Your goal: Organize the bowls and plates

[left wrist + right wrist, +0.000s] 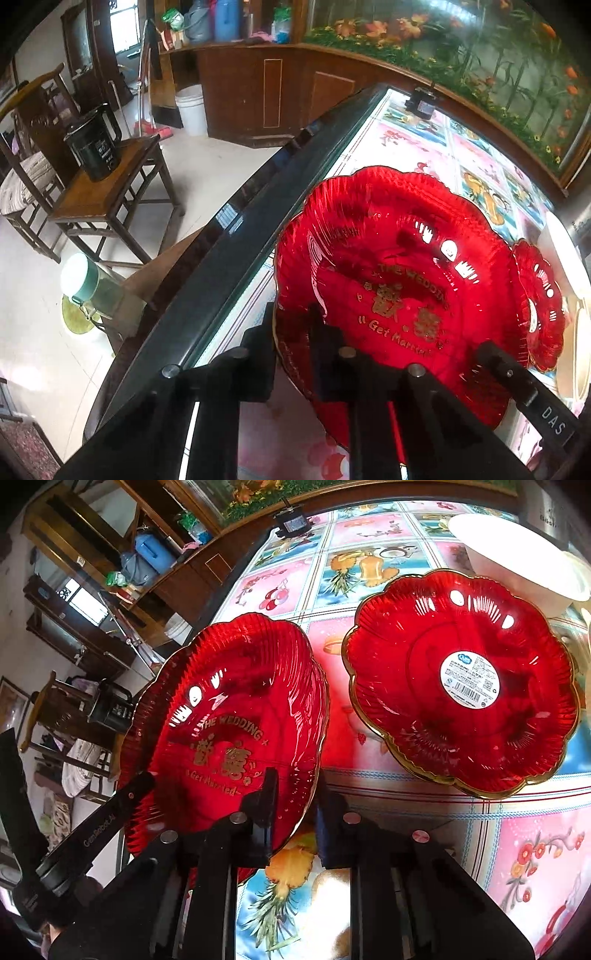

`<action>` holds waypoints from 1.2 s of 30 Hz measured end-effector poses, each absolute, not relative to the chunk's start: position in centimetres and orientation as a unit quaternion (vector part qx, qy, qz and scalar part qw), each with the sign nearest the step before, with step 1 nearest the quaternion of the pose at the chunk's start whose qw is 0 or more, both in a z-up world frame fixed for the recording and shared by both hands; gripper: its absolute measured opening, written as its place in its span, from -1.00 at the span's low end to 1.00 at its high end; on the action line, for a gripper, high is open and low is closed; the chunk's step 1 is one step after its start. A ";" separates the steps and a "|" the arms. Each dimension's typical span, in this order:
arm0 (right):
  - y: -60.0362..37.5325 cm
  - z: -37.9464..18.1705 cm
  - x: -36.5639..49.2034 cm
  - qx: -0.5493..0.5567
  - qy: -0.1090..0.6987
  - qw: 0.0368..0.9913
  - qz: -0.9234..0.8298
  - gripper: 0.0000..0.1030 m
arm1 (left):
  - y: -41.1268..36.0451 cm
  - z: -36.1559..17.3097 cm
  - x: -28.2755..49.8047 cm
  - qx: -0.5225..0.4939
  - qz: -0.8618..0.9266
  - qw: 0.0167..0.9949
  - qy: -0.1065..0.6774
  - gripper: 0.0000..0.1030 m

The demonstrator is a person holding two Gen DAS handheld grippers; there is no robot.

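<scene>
A red glass plate with gold wedding lettering [399,266] [229,716] is held at the table's left edge by both grippers and looks tilted. My left gripper [293,332] is shut on the plate's near left rim. My right gripper [297,805] is shut on the opposite rim, and its body shows as a black bar [517,376] in the left wrist view. A second red scalloped plate [461,686] [539,306] with a gold rim and a white sticker lies flat on the table to the right. A white bowl [517,565] stands behind it.
The table [406,805] has a colourful picture cloth and a dark edge [240,240]. A small black device [423,101] [293,520] sits at its far edge. Left of the table are a wooden stool with a black kettle [96,144], chairs and a white bucket [192,109].
</scene>
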State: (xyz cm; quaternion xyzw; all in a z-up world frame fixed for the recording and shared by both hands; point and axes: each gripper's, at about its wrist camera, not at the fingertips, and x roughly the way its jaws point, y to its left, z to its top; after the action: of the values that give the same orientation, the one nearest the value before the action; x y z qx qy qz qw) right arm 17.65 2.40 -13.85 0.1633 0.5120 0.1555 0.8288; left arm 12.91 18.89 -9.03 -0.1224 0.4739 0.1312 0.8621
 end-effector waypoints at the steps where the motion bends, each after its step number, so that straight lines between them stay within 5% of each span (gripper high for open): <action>1: 2.3 -13.9 17.6 0.164 0.511 0.829 0.155 -0.68 | 18.9 -9.0 12.8 -0.123 0.127 0.863 0.473 -0.76; 28: 4.1 -14.7 10.7 0.119 0.515 0.815 0.237 -0.61 | 19.0 -9.1 3.2 -0.083 0.163 0.856 0.484 -0.64; 33: 0.9 -12.8 9.3 0.159 0.492 0.811 0.275 -0.58 | 19.2 -7.9 0.3 -0.065 0.220 0.847 0.480 0.22; 36: -2.8 -11.2 8.0 0.161 0.457 0.836 0.259 -0.58 | 19.2 -5.7 -2.8 -0.080 0.244 0.869 0.423 0.25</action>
State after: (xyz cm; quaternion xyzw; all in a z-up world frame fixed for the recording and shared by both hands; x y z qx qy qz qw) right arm 7.95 -2.75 -11.19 0.1605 0.4568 0.2594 0.8356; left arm -2.79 19.17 -5.74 -0.0798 0.4226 0.2440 0.8692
